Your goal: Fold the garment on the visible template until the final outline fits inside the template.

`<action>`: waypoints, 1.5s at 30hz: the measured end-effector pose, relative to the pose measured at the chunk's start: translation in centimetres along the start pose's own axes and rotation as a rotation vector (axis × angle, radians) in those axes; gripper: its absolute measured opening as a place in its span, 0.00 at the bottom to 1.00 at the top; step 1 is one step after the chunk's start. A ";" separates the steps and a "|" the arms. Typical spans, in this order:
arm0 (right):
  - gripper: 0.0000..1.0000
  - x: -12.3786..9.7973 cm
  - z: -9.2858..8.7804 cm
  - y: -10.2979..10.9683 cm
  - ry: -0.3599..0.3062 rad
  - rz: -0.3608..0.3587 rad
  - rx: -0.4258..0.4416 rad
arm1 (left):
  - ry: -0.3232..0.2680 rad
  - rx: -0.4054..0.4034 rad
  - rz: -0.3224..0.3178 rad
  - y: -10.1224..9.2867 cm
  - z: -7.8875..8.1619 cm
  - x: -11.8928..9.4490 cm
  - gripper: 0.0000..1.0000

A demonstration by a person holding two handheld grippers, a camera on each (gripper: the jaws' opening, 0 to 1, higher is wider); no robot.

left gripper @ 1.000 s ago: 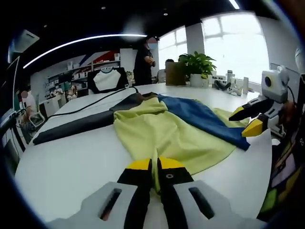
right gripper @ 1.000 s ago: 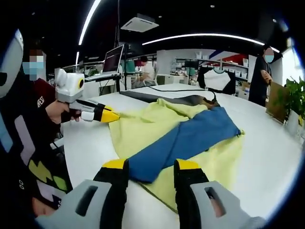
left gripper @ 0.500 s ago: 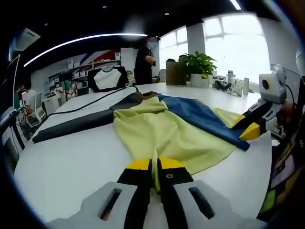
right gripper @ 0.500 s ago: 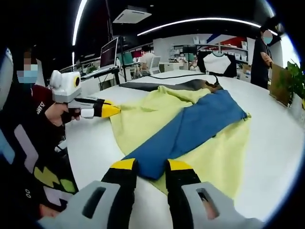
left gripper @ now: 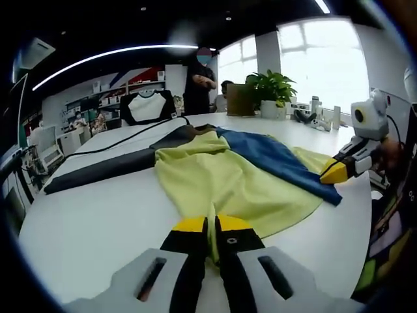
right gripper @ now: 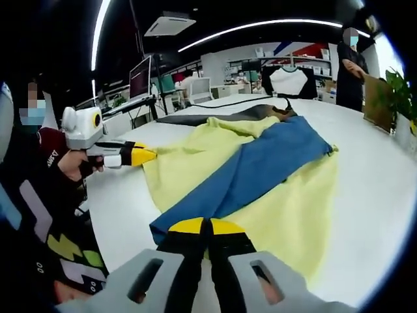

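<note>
A yellow garment point(left gripper: 221, 182) with a blue panel point(left gripper: 273, 160) lies spread on the white table point(left gripper: 98, 228). Its far end overlaps a long dark grey strip point(left gripper: 104, 171). My left gripper point(left gripper: 210, 225) is shut on the yellow near edge. At the right of the left gripper view, my right gripper point(left gripper: 333, 173) pinches the blue panel's corner. In the right gripper view, my right gripper point(right gripper: 207, 227) is shut on the near end of the blue panel point(right gripper: 260, 169). There the left gripper point(right gripper: 144, 156), held in a hand, grips the yellow garment's point(right gripper: 293, 208) left corner.
A potted plant point(left gripper: 270, 88), a brown box and small items point(left gripper: 313, 117) stand at the table's far right. A black cable point(left gripper: 130, 134) runs along the far side. A person point(left gripper: 199, 78) stands behind the table near a black-and-white shirt point(left gripper: 146, 107). Desks with monitors point(right gripper: 140, 78) lie beyond.
My right gripper, open a second ago, has come down and shut on the blue panel's near end. The left gripper has kept its hold and place.
</note>
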State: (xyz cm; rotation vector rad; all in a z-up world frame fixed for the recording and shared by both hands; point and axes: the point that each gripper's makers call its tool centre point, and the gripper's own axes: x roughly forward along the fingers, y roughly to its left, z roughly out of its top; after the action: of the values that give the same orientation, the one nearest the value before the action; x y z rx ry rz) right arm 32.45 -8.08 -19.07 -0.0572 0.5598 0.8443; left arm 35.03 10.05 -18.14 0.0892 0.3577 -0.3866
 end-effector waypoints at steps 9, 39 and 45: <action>0.00 -1.2 2.1 0.6 -0.074 0.048 0.053 | 0.004 0.001 -0.002 0.0 0.1 0.0 0.04; 0.00 -8.8 11.7 -5.9 -0.231 -0.126 -0.059 | 0.021 -0.014 -0.013 -0.3 -0.2 0.1 0.04; 0.00 -10.5 13.7 -9.0 -0.263 -0.208 -0.099 | 0.021 -0.021 -0.017 -0.2 -0.2 0.2 0.04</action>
State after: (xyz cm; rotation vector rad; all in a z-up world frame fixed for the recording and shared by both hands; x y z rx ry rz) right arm 39.50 -17.73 -3.68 -0.0911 0.2592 0.6630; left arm 35.02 9.79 -18.40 0.0699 0.3833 -0.3988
